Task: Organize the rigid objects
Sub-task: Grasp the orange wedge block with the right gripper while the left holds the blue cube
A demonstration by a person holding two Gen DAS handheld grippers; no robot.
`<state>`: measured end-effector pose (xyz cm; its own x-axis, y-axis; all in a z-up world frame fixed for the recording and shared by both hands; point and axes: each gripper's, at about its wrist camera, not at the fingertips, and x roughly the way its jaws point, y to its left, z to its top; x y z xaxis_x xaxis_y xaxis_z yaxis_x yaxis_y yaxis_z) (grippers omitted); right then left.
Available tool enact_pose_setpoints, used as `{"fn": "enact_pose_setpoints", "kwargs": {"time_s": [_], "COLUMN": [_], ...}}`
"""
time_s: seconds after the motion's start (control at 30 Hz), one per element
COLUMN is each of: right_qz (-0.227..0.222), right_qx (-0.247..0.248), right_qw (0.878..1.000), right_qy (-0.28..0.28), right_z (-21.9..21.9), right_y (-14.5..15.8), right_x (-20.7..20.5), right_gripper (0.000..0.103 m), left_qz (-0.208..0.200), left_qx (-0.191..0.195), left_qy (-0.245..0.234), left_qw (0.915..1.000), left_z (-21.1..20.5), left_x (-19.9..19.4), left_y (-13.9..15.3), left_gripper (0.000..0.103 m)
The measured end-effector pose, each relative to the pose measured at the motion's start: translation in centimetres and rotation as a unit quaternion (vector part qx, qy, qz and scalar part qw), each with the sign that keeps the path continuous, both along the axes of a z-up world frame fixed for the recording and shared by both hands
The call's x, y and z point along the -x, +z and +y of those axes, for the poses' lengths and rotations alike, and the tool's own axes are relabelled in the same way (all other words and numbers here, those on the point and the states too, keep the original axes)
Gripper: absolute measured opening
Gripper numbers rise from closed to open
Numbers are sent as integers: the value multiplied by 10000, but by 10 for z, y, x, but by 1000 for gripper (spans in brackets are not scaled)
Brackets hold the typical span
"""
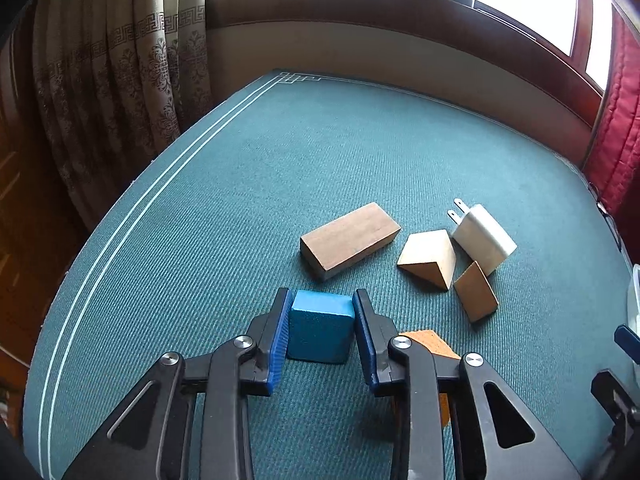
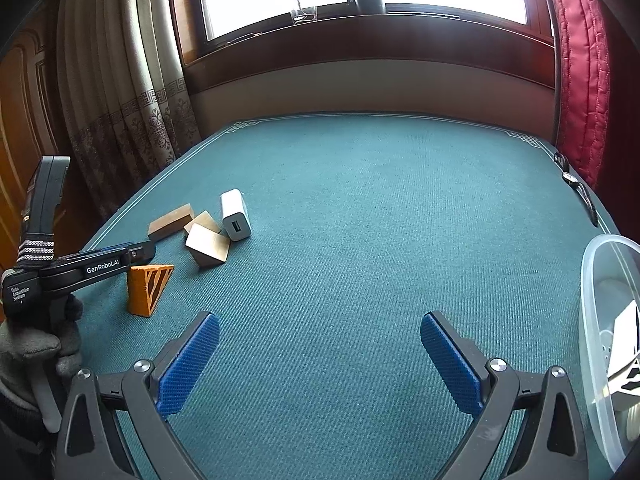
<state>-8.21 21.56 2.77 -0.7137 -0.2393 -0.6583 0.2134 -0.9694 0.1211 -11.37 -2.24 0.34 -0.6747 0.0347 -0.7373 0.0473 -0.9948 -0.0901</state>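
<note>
My left gripper (image 1: 321,300) is shut on a blue block (image 1: 320,326), low over the green table (image 1: 240,200). Beyond it lie a brown wooden block (image 1: 349,240), two tan wooden wedges (image 1: 429,258) (image 1: 476,297) and a white charger plug (image 1: 482,238). An orange ribbed wedge (image 1: 430,344) sits partly hidden under my right finger. In the right wrist view my right gripper (image 2: 320,334) is open and empty over bare table. The same pieces show at left: the orange wedge (image 2: 149,288), the tan wedge (image 2: 208,246), the charger (image 2: 235,216).
A clear plastic container (image 2: 600,320) with items inside stands at the right table edge. A wristwatch (image 2: 576,184) lies at the far right edge. Curtains hang at left, a red quilted cloth (image 2: 584,80) at right, and a window ledge behind.
</note>
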Motion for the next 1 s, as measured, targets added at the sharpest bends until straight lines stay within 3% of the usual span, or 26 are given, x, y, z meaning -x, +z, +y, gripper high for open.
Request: {"fn": "enact_pose_setpoints", "kwargs": {"time_s": [0.23,0.53,0.8,1.0], "right_qz": [16,-296,-496,-552], "right_qx": [-227,-28,-35,-101], "right_qw": [9996,9948,9886,9877], "right_qy": [188,973,1420,1458], "right_z": [-13,-68,-122,-145], "right_y": [1,2,-1,-5], "right_x": [-4,-5,6,19], "right_gripper": [100,96,77,64], "left_qz": [237,605,563,540], "left_qx": [-194,-116,-129,-129], "left_qy": [249,798,1051,1093], "left_qw": [9992,9949,9928,9925], "left_z": [-10,-35,-48,-49], "left_x": [-20,-41,-44,-42], "left_y": [10,23,18,15], "left_gripper": [31,31,32,32]}}
